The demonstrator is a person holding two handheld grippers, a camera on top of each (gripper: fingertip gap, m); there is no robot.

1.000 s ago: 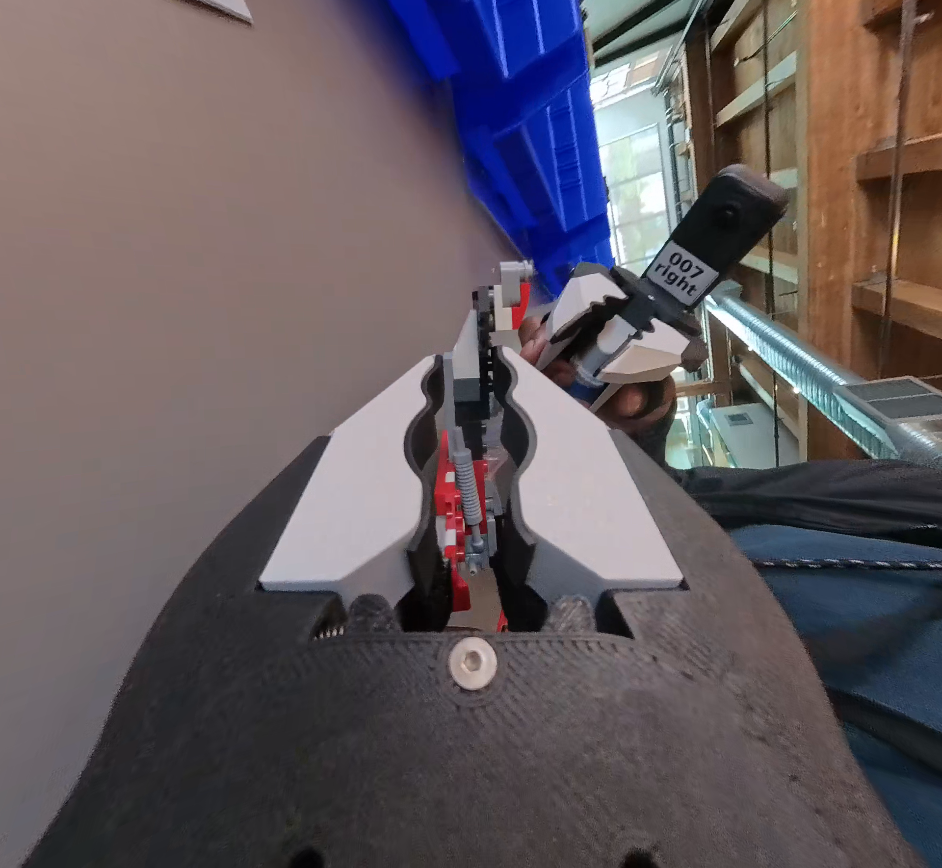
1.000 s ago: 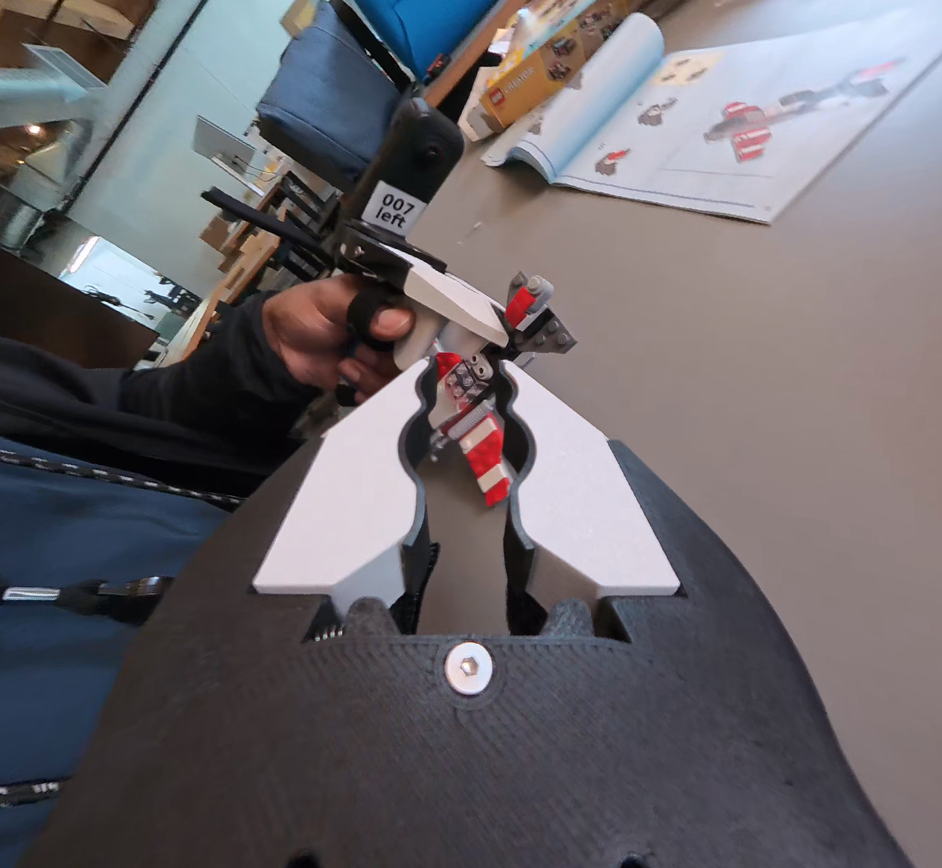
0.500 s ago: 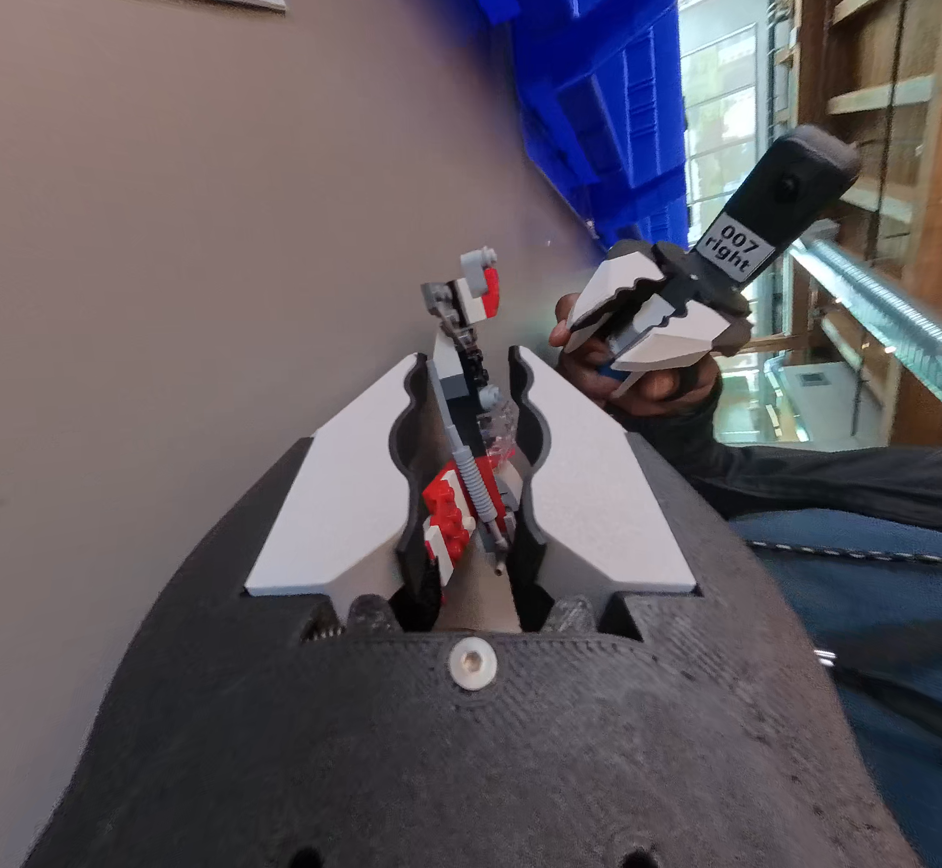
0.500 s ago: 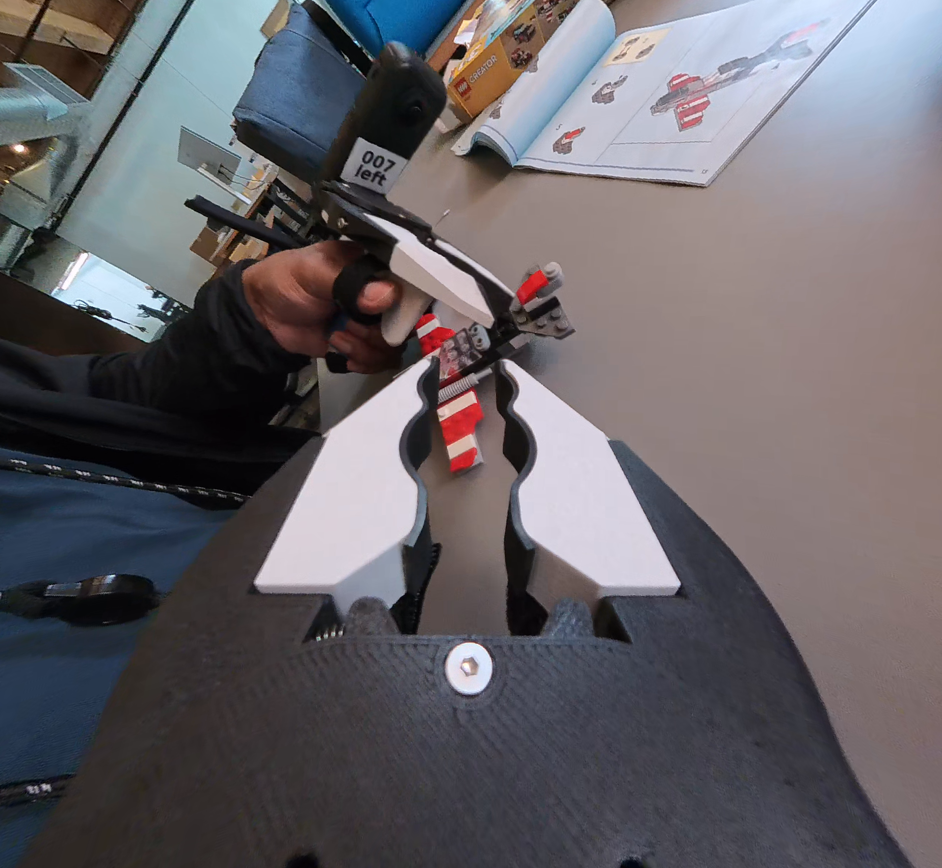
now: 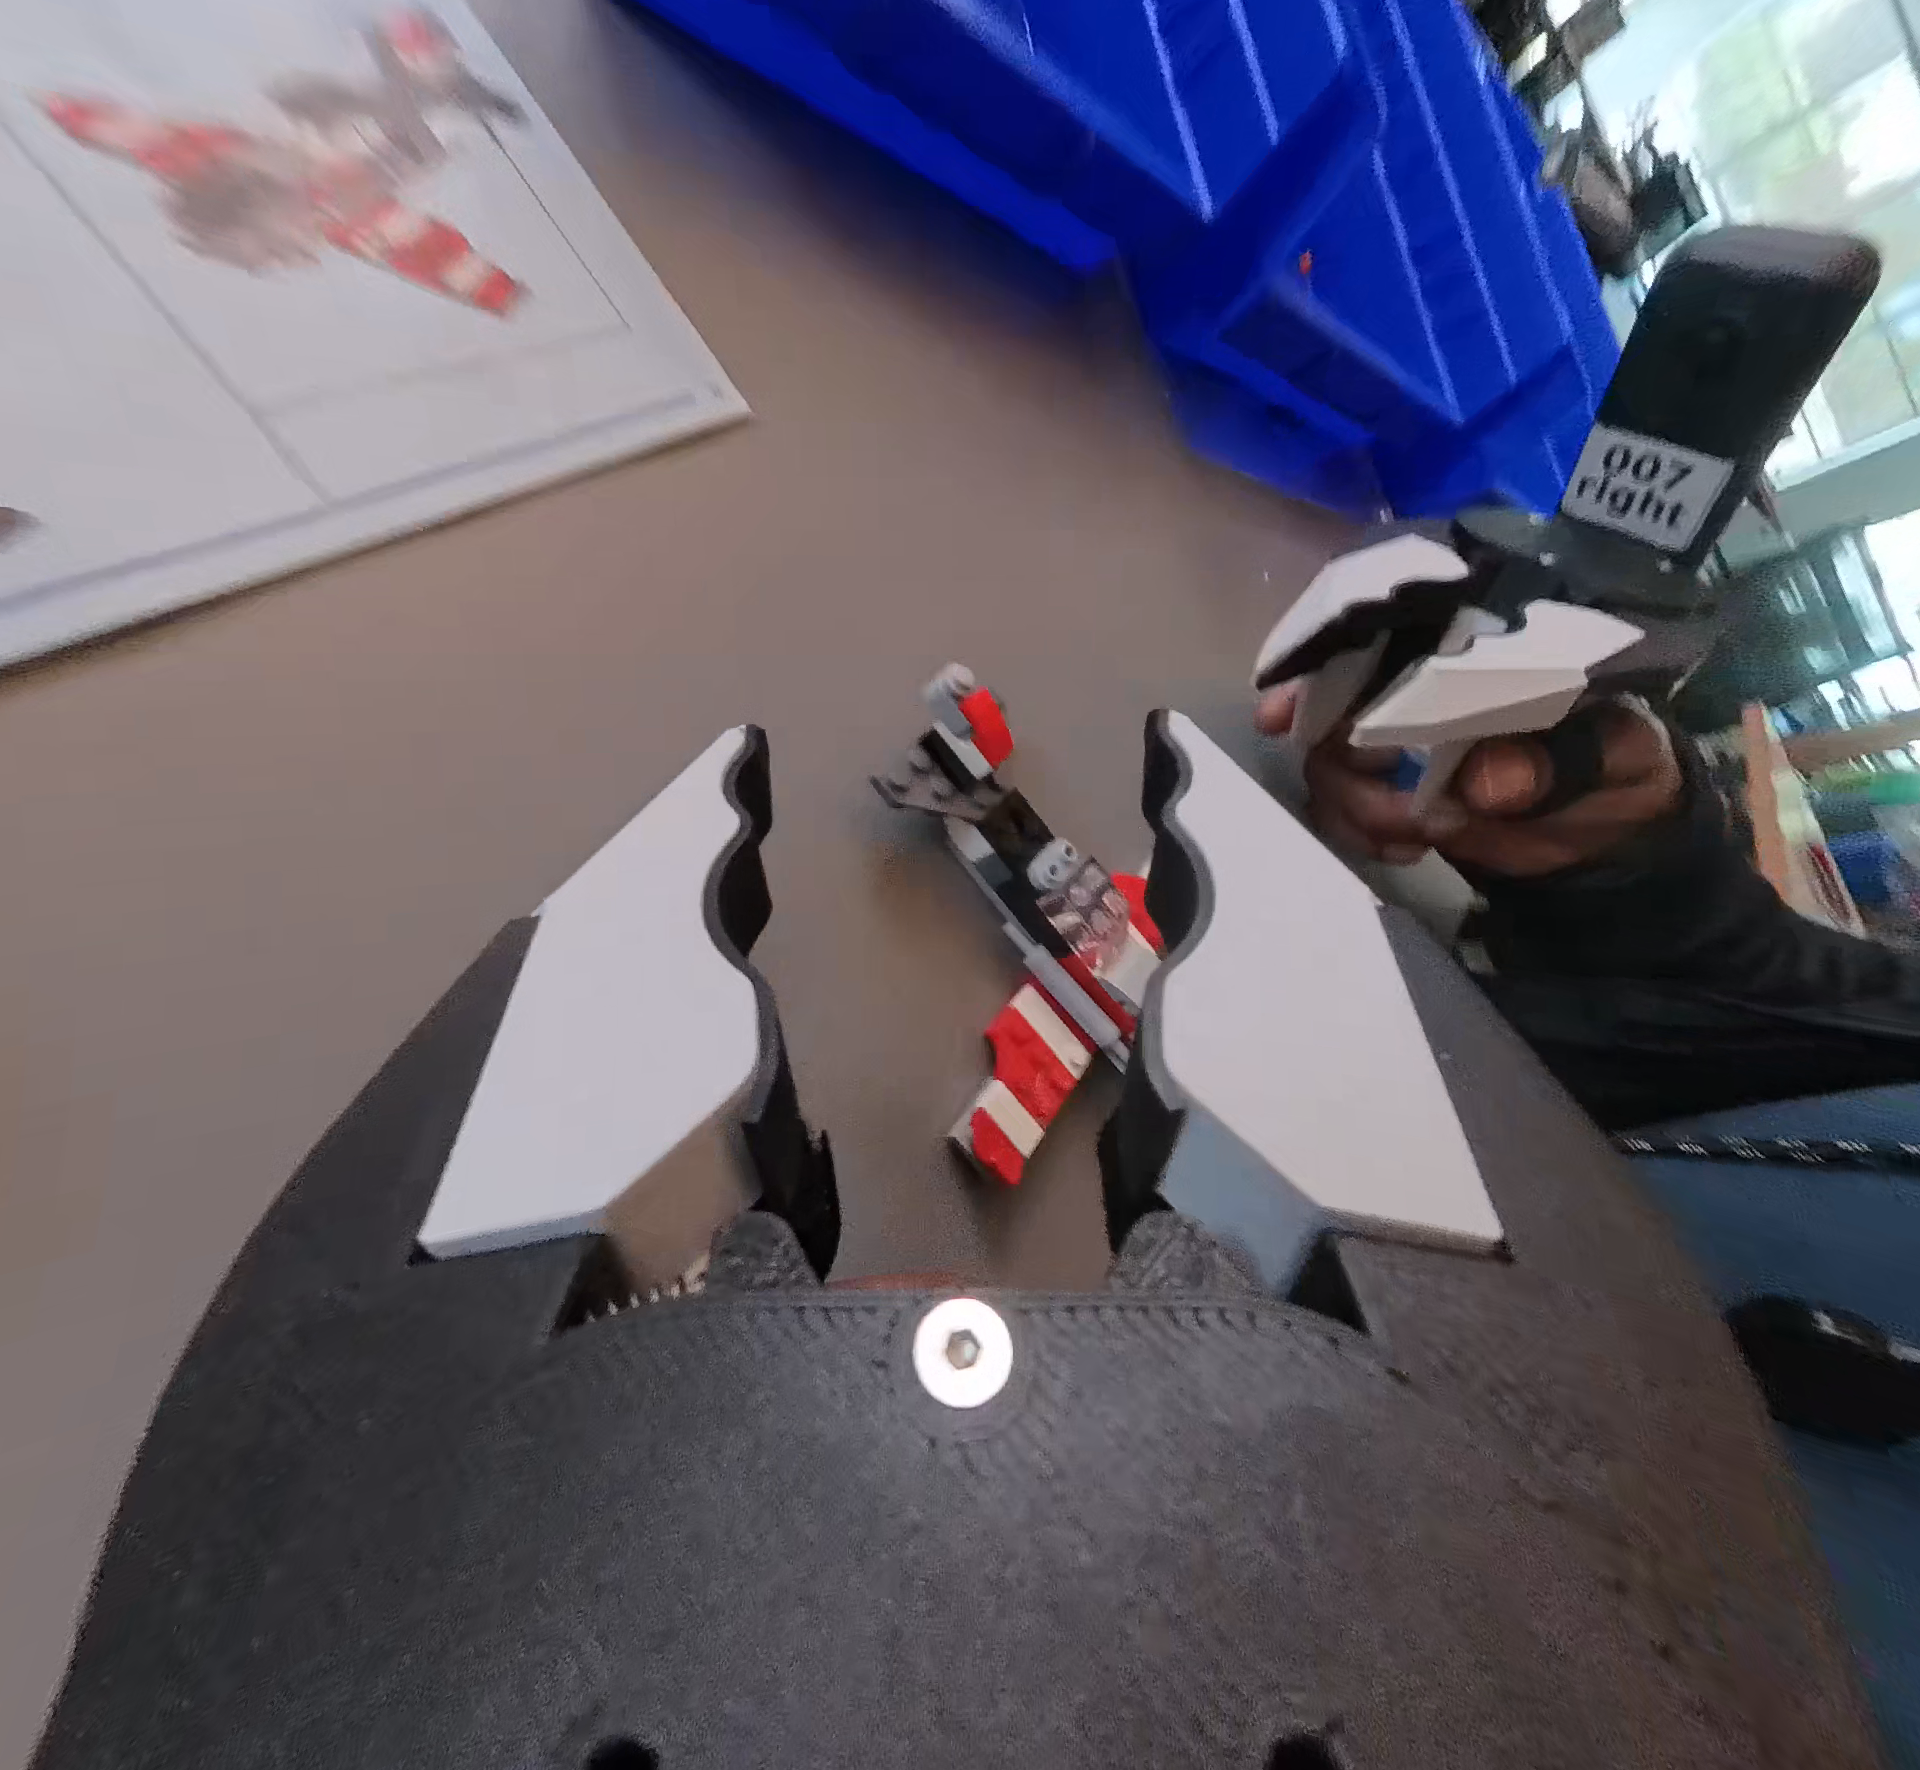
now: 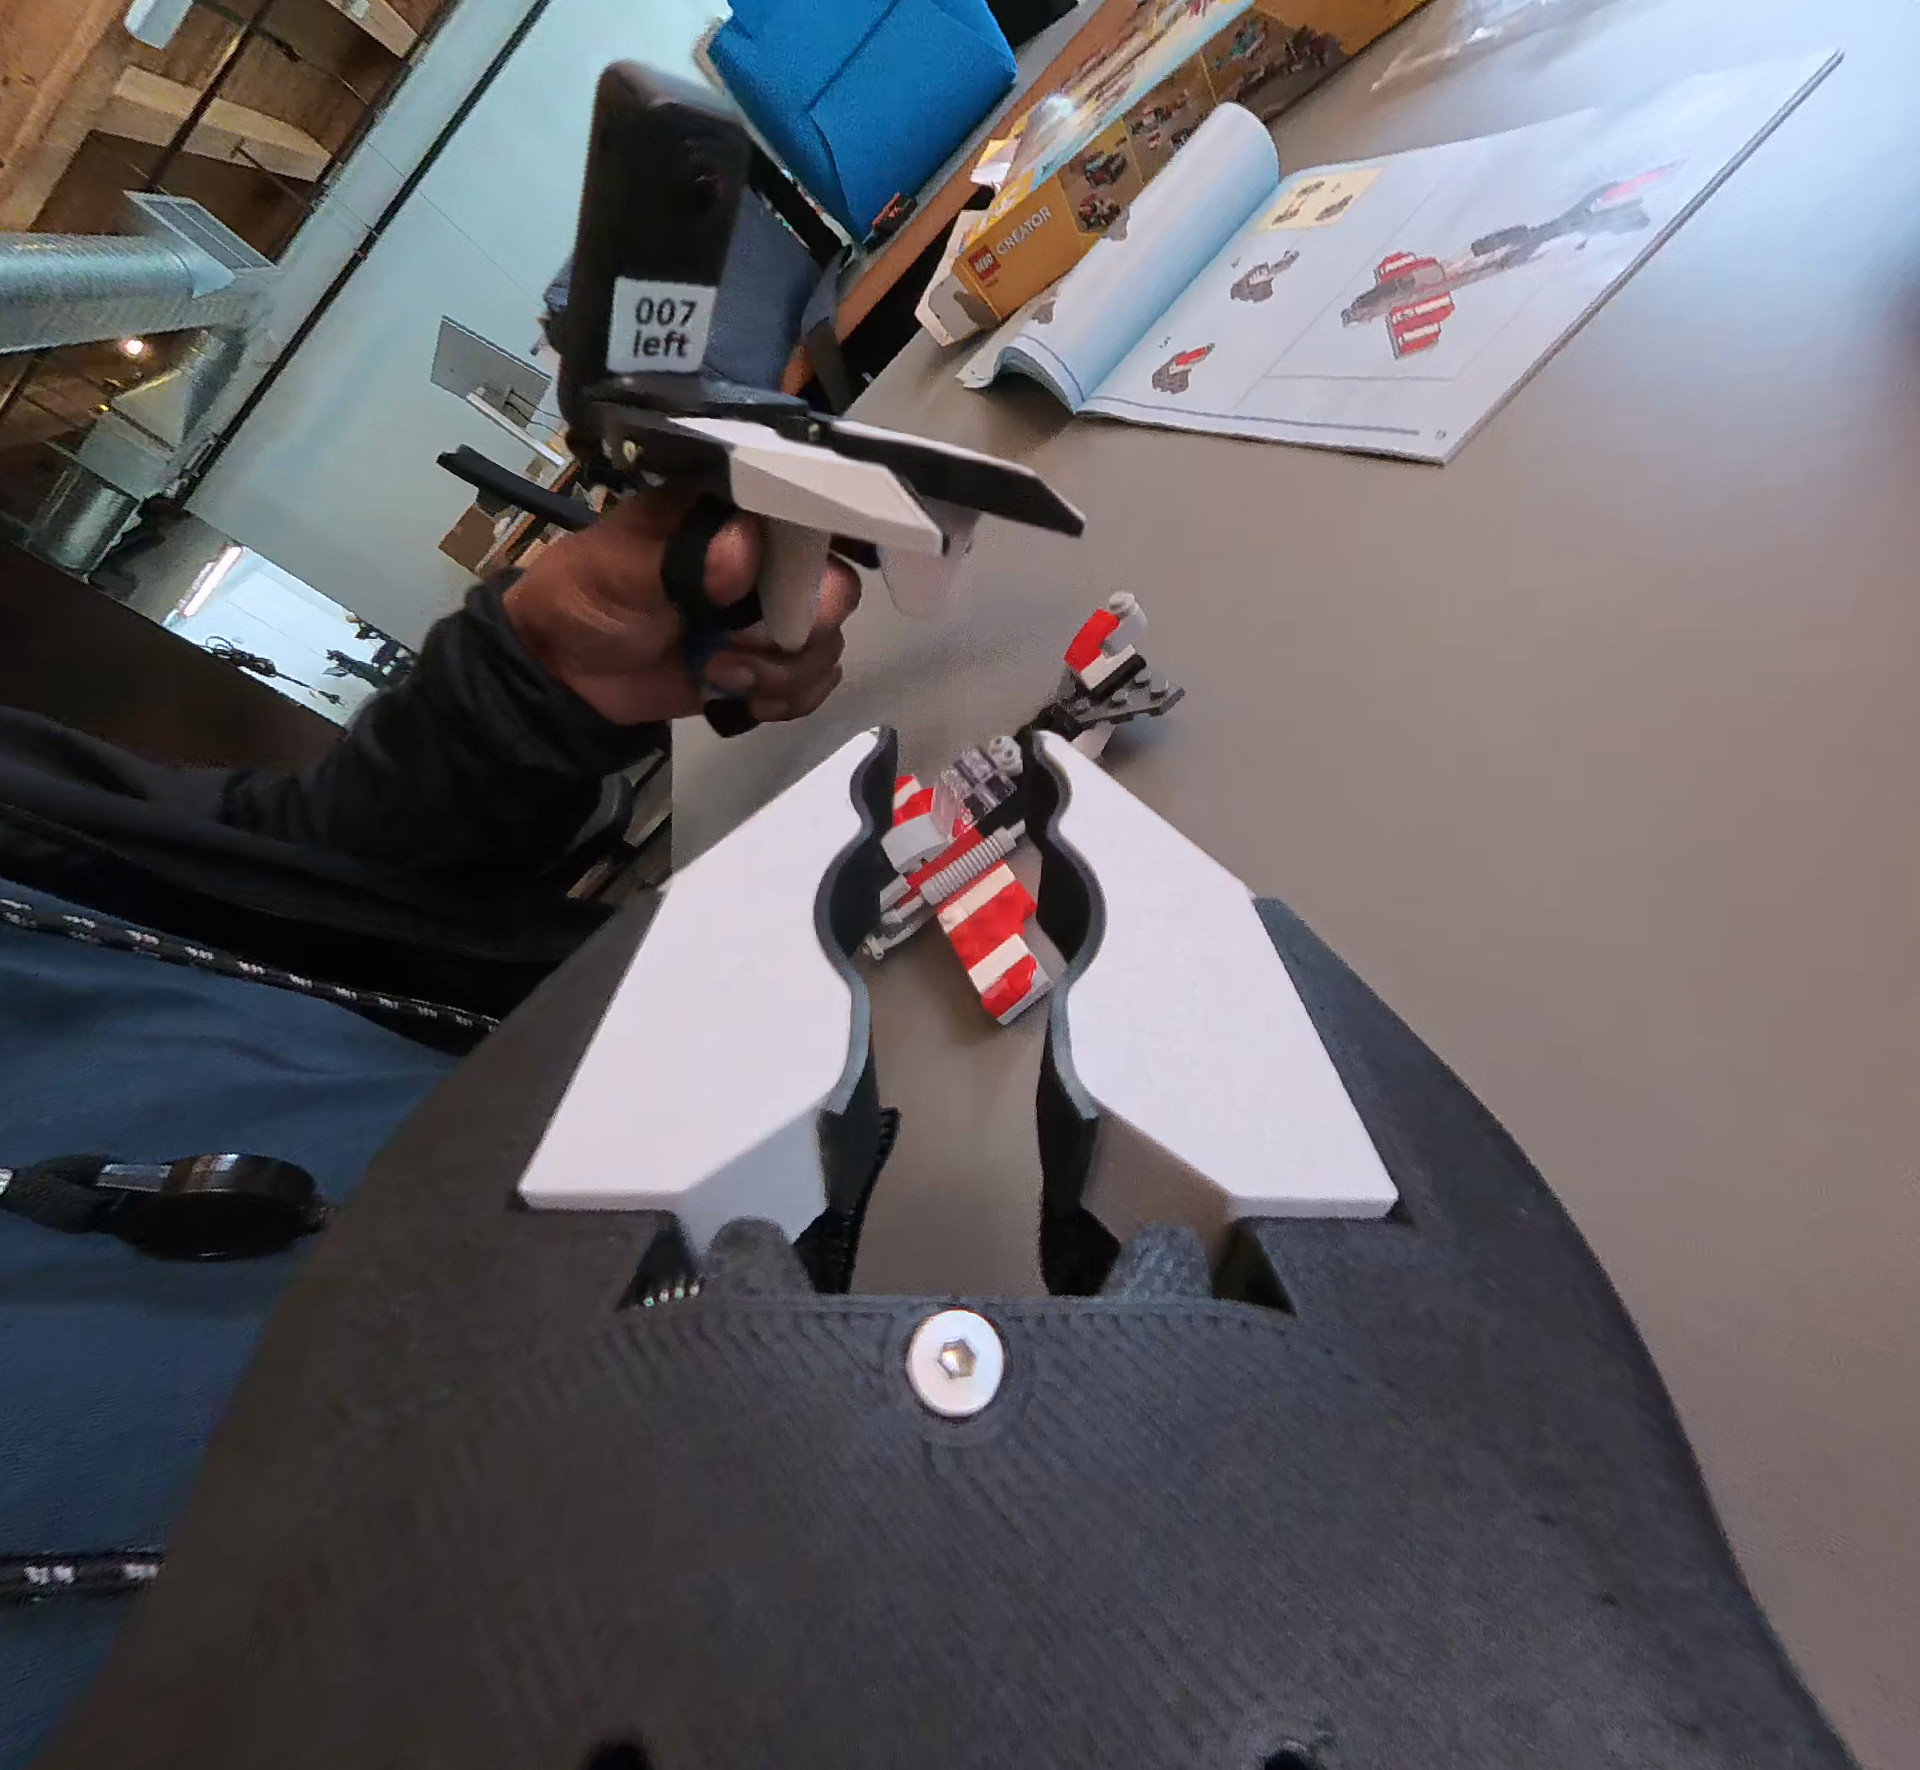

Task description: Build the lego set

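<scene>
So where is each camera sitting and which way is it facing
Left wrist view: on the left tool, looking down its open fingers at the lego plane on the table; the right tool shows beyond.
Right wrist view: on the right tool, facing the plane and instruction booklet.
Shared: plane, booklet, table.

Landmark: lego model [image 5: 1023, 951] lying on grey surface [image 5: 312, 837].

Left wrist view: rides on left gripper [image 5: 956, 764], close above model, looks steeply down past it toward blue bins [image 5: 1195, 89]; booklet [image 5: 260, 193] off to its left.

Right wrist view: rides on right gripper [image 6: 961, 749], low, near model [image 6: 961, 889], looks along surface [image 6: 1558, 785] toward booklet [image 6: 1382, 286] and box [image 6: 1195, 89].

Shared: model, surface, booklet; each view catches other gripper beside model.
</scene>
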